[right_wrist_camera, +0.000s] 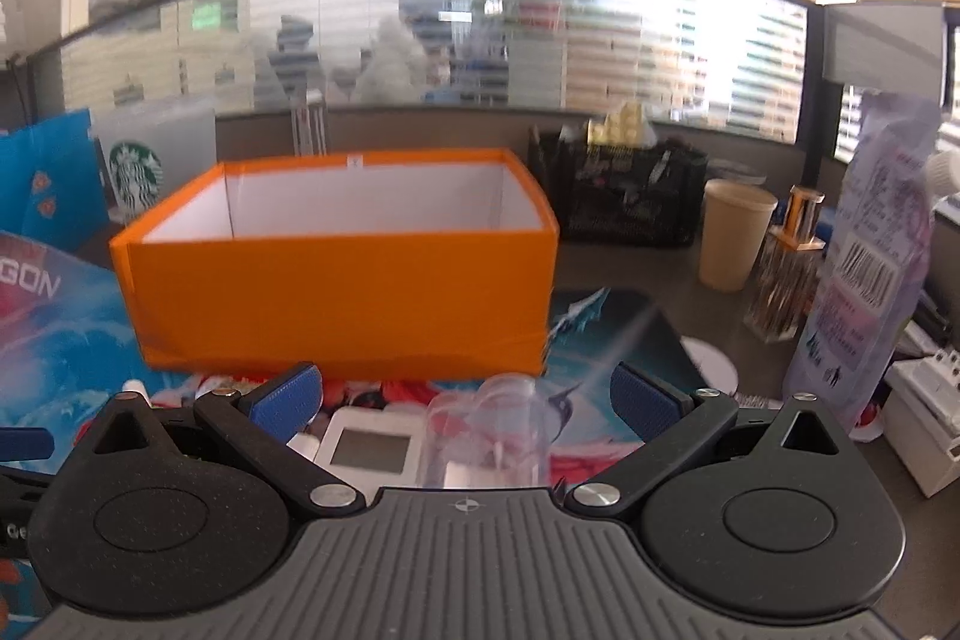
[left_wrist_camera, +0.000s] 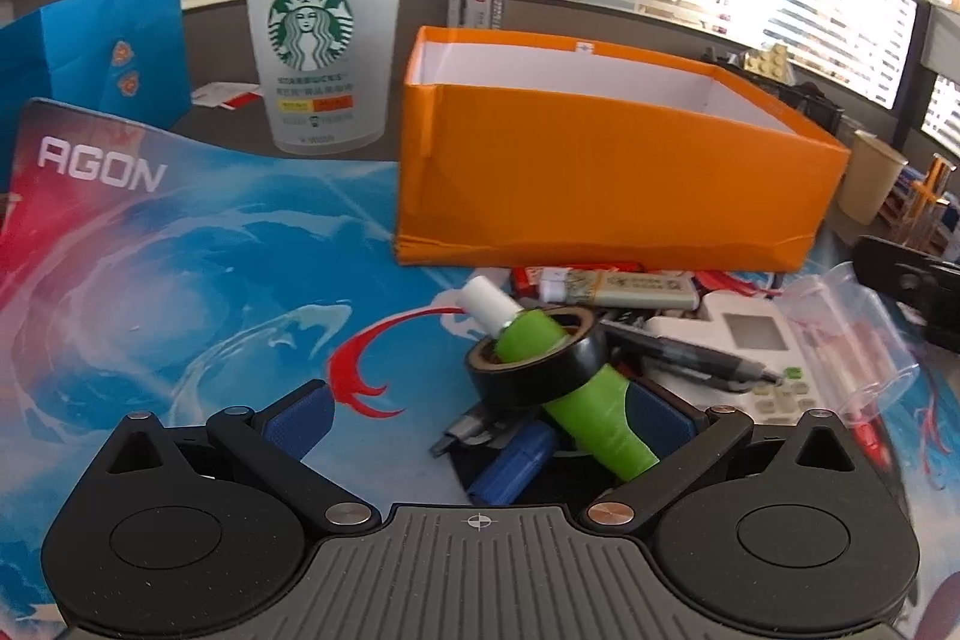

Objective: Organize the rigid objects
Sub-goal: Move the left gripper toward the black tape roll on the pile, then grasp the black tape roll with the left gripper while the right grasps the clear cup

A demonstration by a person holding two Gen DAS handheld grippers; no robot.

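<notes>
An open orange box [left_wrist_camera: 600,172] with a white inside stands on the mat; it also shows in the right wrist view [right_wrist_camera: 342,292]. In front of it lies a pile: a green tube with a white cap [left_wrist_camera: 576,388] threaded through a black tape roll [left_wrist_camera: 540,364], a black pen [left_wrist_camera: 690,358], a white remote [left_wrist_camera: 750,340], a clear plastic cup [left_wrist_camera: 852,334] on its side, a blue item [left_wrist_camera: 510,466]. My left gripper [left_wrist_camera: 480,418] is open, low over the pile. My right gripper [right_wrist_camera: 465,394] is open above the clear cup [right_wrist_camera: 486,430] and remote [right_wrist_camera: 372,442].
A Starbucks cup [left_wrist_camera: 318,52] and blue paper bag [left_wrist_camera: 96,46] stand back left. A beige cup [right_wrist_camera: 732,238], a black desk organiser [right_wrist_camera: 630,196], a clear pen holder [right_wrist_camera: 786,280] and a plastic package [right_wrist_camera: 870,268] stand to the right. The AGON mat [left_wrist_camera: 180,250] covers the desk.
</notes>
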